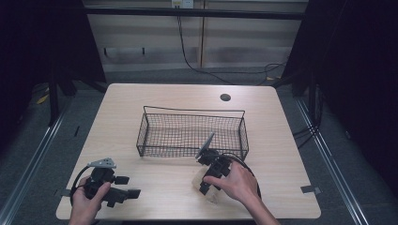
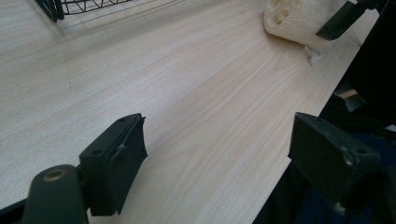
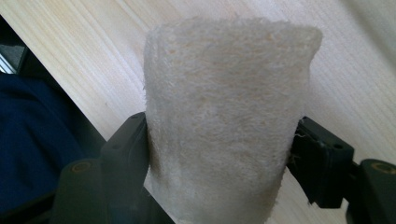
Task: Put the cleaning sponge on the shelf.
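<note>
The right tool (image 3: 217,154) pinches a pale, fibrous loofah sponge (image 3: 224,126), its two black jaws pressed against the sponge's left and right sides, as the right gripper view shows. The sponge stands up between the jaws, its rough top edge rising well above them, with the light wood grain of the desk (image 3: 355,84) behind it. From the high view, the right tool (image 1: 210,180) sits under the person's right hand (image 1: 239,183) near the front edge of the desk, angled down toward the sponge (image 1: 202,183), which lies on the desk just in front of a black wire basket (image 1: 192,133). The basket stands at the middle of the desk, near the sponge but apart from it. A black cable loops from the right tool across the desk beside the hand.

At the front left corner, the left tool (image 1: 126,186) rests low over the desk in the person's left hand (image 1: 84,199), a grey three-cornered plate on top. In the left gripper view its jaws stand spread wide (image 2: 217,149) with only bare wood between them; the sponge (image 2: 292,21) lies far ahead near the desk's edge, and a corner of the basket (image 2: 51,7) shows at the top left.
</note>
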The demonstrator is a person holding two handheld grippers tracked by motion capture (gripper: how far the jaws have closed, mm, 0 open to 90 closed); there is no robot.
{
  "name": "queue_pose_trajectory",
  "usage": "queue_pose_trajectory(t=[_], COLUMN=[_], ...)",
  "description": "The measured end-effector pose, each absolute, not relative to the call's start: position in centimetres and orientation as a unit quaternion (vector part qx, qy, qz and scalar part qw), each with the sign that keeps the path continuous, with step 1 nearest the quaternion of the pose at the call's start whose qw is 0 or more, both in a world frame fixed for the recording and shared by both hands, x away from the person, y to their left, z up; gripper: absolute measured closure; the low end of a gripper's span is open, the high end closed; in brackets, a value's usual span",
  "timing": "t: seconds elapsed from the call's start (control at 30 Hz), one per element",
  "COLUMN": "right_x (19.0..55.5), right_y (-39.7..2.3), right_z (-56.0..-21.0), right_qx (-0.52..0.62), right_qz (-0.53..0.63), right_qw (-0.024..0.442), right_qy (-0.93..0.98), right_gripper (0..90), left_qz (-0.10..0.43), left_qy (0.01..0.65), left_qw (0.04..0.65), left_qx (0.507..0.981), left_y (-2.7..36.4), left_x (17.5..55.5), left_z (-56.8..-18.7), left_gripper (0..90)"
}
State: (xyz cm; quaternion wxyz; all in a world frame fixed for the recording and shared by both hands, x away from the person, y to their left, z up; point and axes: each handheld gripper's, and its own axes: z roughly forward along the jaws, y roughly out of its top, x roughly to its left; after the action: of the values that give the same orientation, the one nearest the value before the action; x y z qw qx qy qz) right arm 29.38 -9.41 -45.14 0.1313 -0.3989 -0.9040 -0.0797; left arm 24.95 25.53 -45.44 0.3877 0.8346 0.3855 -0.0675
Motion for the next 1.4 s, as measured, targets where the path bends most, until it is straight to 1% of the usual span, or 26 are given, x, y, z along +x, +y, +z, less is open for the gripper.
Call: queue_pose_trajectory(t=[0.07,0.4,0.97,1.17,1.3,1.4], right_x=[29.3,29.0,29.1,29.4,29.5,29.7], right_y=[-9.3,-9.2,-9.6,-9.8,-10.0,-10.3], right_z=[-45.0,-43.9,-41.8,-40.7,-40.1,-39.6], right_qx=[-0.397,-0.397,-0.399,-0.4,-0.403,-0.412], right_qz=[-0.072,-0.056,-0.037,-0.036,-0.041,-0.038], right_qw=[0.121,0.097,0.098,0.088,0.089,0.104], right_qy=[-0.907,-0.911,-0.911,-0.911,-0.91,-0.905], right_gripper=[28.0,28.0,28.1,28.1,28.1,28.1], left_qz=[-0.068,-0.069,-0.069,-0.069,-0.069,-0.069], left_qy=[0.384,0.385,0.384,0.385,0.384,0.384], left_qw=[0.387,0.389,0.389,0.389,0.39,0.389], left_qx=[0.836,0.834,0.834,0.834,0.834,0.834], left_y=[25.6,25.6,25.6,25.6,25.6,25.6], left_x=[25.0,25.0,25.0,25.0,24.9,25.0], left_z=[-45.4,-45.4,-45.4,-45.4,-45.4,-45.4], left_gripper=[18.4,18.4,18.4,18.4,18.4,18.4])
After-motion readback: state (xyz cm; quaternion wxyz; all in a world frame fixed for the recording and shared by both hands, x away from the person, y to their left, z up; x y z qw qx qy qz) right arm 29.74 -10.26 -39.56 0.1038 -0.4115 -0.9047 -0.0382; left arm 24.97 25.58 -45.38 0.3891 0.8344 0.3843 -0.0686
